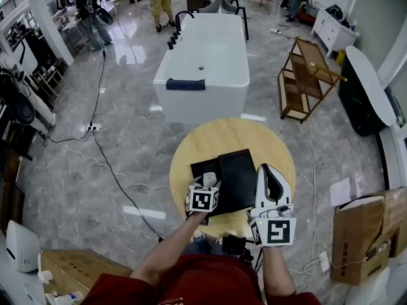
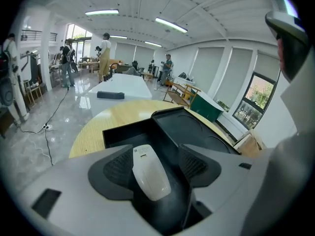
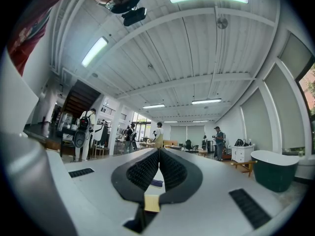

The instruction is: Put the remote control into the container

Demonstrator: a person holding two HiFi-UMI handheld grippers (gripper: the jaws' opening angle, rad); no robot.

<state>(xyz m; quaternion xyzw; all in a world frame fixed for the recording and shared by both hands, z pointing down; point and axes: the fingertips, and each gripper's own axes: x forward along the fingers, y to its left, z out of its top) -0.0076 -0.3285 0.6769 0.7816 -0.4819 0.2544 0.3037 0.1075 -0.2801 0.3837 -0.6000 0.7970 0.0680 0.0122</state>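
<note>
Pinches white remote control in left hand-held gripper over black container, frame centre; holds right hand-held gripper pressed together.

Bright ceiling strip-lighting, fisheye-warped edges

Head view: set above the person, it faces forward and steeply down onto the round table, with the left gripper and right gripper near its lower edge. Left gripper view: set low and close behind jaws clamped on the remote control, it faces level across the black container. It shares the table, container and white bathtub with the head view. Right gripper view: set behind closed jaws, it tilts up toward the ceiling. It shares the dark bathtub with the head view.
</note>
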